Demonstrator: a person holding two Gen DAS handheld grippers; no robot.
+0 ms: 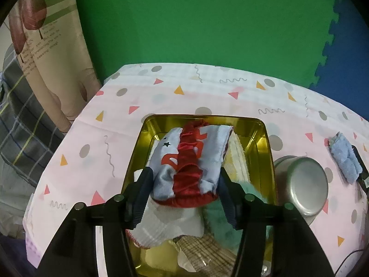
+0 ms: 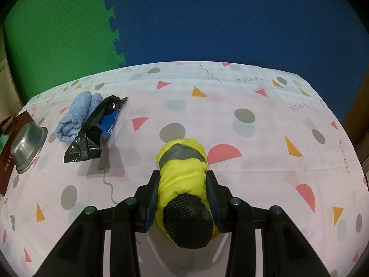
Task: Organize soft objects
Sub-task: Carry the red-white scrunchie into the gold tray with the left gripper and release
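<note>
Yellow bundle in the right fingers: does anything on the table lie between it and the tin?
Yes. Leftward from the yellow bundle lie the black bag, the rolled blue towel, then the metal bowl beside the tin. Lift over them.

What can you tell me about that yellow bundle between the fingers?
The yellow bundle is thin, soft-looking cloth rolled into a lumpy tube, with a grey band across its far end and a black dotted mesh end nearest the camera. The right gripper clamps its middle from both sides, holding it just above the patterned tablecloth.
</note>
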